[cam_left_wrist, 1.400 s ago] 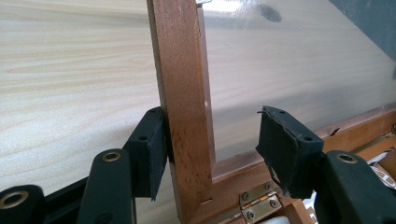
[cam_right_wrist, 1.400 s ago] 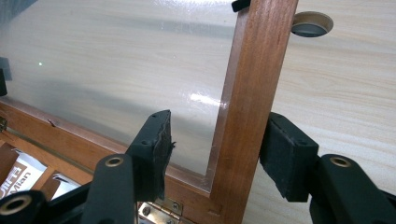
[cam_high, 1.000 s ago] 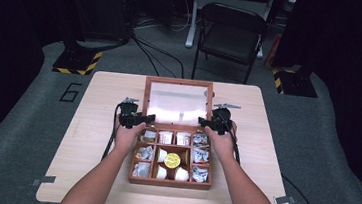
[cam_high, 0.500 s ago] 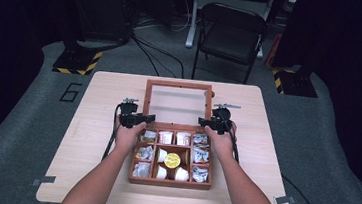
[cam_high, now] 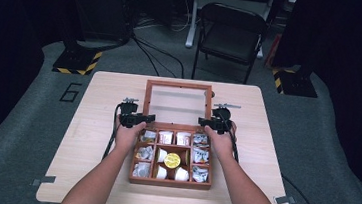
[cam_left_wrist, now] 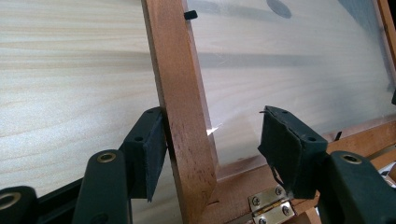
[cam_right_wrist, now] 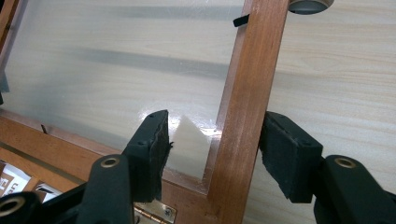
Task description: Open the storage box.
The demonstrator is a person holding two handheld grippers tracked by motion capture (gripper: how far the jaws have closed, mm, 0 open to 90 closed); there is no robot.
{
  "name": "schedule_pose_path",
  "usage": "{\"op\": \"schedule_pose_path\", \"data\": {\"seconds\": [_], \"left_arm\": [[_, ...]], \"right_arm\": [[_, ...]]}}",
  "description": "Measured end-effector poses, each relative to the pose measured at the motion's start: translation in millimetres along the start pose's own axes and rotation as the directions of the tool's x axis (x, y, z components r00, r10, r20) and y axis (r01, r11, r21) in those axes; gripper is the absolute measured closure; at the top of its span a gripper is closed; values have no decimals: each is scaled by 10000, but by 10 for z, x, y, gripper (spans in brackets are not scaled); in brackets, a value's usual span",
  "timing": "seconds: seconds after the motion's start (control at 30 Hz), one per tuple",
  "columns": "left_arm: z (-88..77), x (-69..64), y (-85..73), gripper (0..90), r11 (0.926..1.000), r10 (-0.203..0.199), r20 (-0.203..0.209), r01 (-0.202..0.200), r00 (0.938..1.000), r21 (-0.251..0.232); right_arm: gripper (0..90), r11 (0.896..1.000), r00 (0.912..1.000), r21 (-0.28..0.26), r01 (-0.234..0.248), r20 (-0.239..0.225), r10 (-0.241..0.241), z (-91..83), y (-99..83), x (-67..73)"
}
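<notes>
A wooden box (cam_high: 169, 183) with several compartments of white packets and one yellow round lid (cam_high: 172, 160) stands open on the table. Its framed lid (cam_high: 179, 85) with a clear pane leans back behind it. My left gripper (cam_high: 138, 119) straddles the lid's left rail (cam_left_wrist: 180, 93): its outer pad touches the wood, while the inner pad hangs apart over the pane (cam_left_wrist: 289, 60). My right gripper (cam_high: 212, 124) straddles the right rail (cam_right_wrist: 247, 84) with a gap on both sides. Both grippers (cam_left_wrist: 215, 135) (cam_right_wrist: 217, 140) are open.
The light wooden table (cam_high: 104, 94) has bare room left and right of the box. Brass hinges (cam_left_wrist: 268, 205) join lid and box. A small dark round knob (cam_right_wrist: 306, 4) sits by the lid's far right corner. A folding chair (cam_high: 231, 31) stands beyond the table.
The bright glare on the lid's pane has faded and the table now shows through it; the lid seems to have tipped back a little. Both hands have kept their places.
</notes>
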State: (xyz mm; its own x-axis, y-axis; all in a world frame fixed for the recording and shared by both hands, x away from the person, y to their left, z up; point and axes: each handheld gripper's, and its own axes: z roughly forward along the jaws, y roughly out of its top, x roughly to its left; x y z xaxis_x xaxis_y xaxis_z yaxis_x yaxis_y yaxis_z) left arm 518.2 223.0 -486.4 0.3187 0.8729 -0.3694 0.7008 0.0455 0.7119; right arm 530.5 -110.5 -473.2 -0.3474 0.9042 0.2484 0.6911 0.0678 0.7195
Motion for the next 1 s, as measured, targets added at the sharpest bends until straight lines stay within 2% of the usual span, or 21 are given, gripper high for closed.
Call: {"op": "schedule_pose_path", "data": {"seconds": [0.2, 0.3, 0.33, 0.47, 0.57, 0.67, 0.77, 1.0], "left_arm": [[24, -6, 2, 386, 10000, -71, 12, 71, 10000, 63], [31, -8, 0, 378, 9999, -142, 13, 142, 9999, 93], [34, -9, 1, 377, 9998, -164, 4, 164, 9999, 101], [48, -33, 4, 359, 9998, -145, -140, 147, 9998, 113], [54, -47, 13, 350, 9994, -229, -213, 234, 9995, 240], [61, -60, 42, 339, 9988, -145, -324, 160, 9994, 455], [66, -47, 48, 335, 9985, -88, -284, 104, 9996, 544], [83, -45, 41, 329, 9981, -280, -271, 294, 9992, 540]], "right_arm": [[391, 9999, 10000, 96, -67, 31, 66, 13, -4, 22], [388, 9999, 10000, 89, 51, 45, -51, 20, -5, 11], [388, 9999, 10000, 127, -59, 23, 59, 20, -5, 13], [384, 9999, 10000, 145, -94, 20, 94, 25, -6, 14], [381, 9999, 10000, 157, -49, 5, 49, 28, -6, 12], [378, 9998, 10000, 185, -97, -2, 97, 32, -7, 10], [368, 9997, 10000, 210, -95, 34, 94, 38, -5, 18], [351, 9988, 10000, 483, -72, 63, 69, 63, 20, 18]]}}
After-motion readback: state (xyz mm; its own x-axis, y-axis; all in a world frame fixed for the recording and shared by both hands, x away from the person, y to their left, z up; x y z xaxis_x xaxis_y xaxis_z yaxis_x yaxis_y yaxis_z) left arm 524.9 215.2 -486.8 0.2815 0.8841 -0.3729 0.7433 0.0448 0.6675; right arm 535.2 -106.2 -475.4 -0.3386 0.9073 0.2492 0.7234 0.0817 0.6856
